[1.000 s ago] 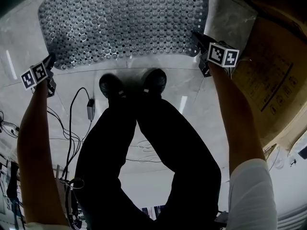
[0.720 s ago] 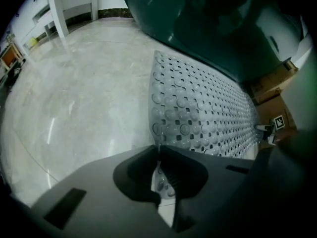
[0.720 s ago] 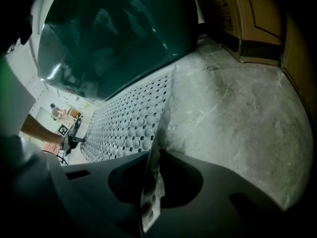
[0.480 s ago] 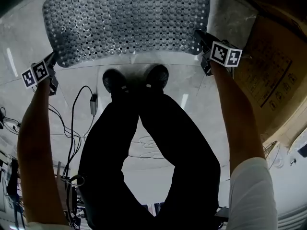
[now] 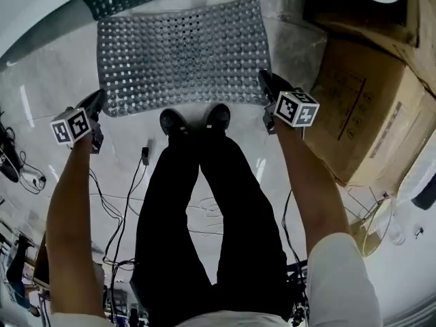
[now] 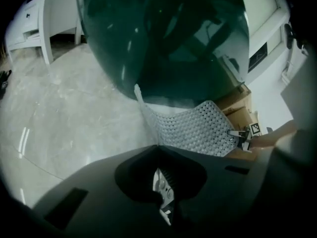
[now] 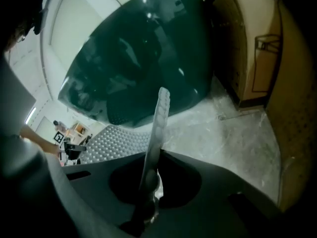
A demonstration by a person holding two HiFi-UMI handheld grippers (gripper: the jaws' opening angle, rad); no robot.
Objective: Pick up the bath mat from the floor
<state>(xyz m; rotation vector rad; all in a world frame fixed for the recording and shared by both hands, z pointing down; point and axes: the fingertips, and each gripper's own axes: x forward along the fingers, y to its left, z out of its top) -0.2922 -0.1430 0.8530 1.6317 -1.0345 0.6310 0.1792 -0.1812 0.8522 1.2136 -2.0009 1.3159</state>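
Note:
The grey bath mat (image 5: 184, 53), full of holes and bumps, hangs stretched between my two grippers above the marble floor. My left gripper (image 5: 94, 103) is shut on the mat's near left corner, and the mat (image 6: 198, 130) runs away from its jaws (image 6: 158, 150) in the left gripper view. My right gripper (image 5: 266, 86) is shut on the near right corner. In the right gripper view the mat's edge (image 7: 157, 118) rises straight out of the closed jaws (image 7: 150, 175). Each gripper view shows the other gripper at the mat's far side.
The person's two black shoes (image 5: 174, 121) stand just below the mat's near edge. Large cardboard boxes (image 5: 361, 107) stand at the right. Cables (image 5: 122, 182) trail over the floor at the left. A big dark curved glass surface (image 6: 163, 38) rises beyond the mat, with white furniture (image 6: 54, 19) at its left.
Both grippers have risen and drawn closer together with the mat's near corners in them. The mat's near edge has come up off the floor and the mat looks smaller and farther off.

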